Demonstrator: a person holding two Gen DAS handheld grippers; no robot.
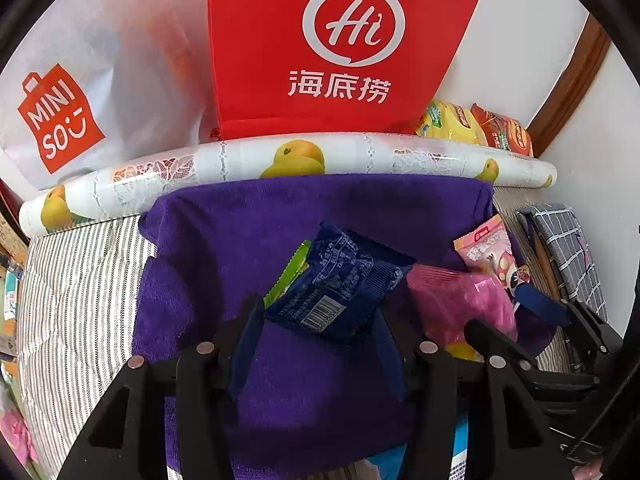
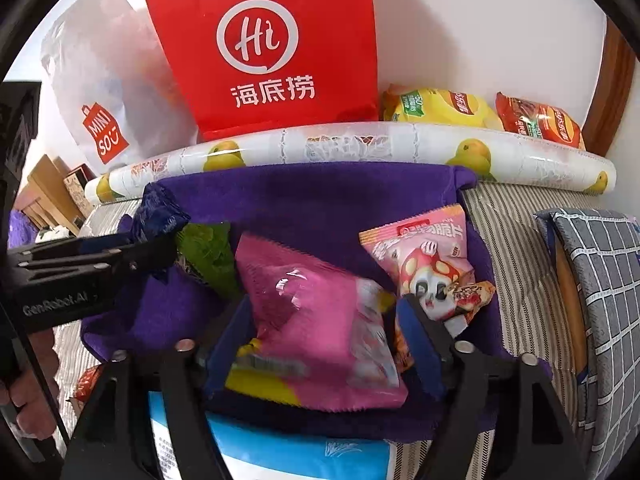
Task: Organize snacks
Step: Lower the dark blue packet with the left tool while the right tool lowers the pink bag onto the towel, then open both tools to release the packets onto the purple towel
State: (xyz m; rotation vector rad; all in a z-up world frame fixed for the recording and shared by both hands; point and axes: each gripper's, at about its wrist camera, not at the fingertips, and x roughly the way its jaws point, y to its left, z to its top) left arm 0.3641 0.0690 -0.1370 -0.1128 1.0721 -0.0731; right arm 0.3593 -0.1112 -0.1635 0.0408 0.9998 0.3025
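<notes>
Black gripper arms are filling the bottom of both views, angled down over a purple towel (image 1: 304,220) that is covering a striped bedsheet (image 1: 80,300).

Starting at the left, a white Miniso bag (image 1: 60,120) is leaning against the wall. Beside it a red paper bag (image 1: 340,40) is standing upright. A long roll printed with yellow fruit (image 1: 300,156) is lying in front of both bags, along the towel's far edge.

Moving toward the middle, the left gripper (image 1: 320,312) is clamping a dark blue snack packet (image 1: 340,280) between its two blue pads, with the packet's barcode facing the camera. A green packet (image 1: 288,276) is peeking out just behind it, touching it. The right wrist view is showing the blue packet raised clear of the towel.

Further right, the right gripper (image 2: 324,320) is sitting with its jaws apart on either side of a pink snack packet (image 2: 320,320) lying on the towel; the pads are not pressing it. A pale pink packet with a mushroom cartoon (image 2: 424,264) is lying just beyond, and a small orange packet (image 2: 472,292) is touching it.

At the far right, yellow (image 2: 440,108) and orange (image 2: 536,120) crisp bags are resting against the wall, and a checked cushion (image 2: 600,280) is sitting at the edge.

Sorting appears to be midway: one packet is being carried while others are waiting. Next, the blue packet likely needs setting down among the others, and the right jaws would need to close squarely on the pink packet.
</notes>
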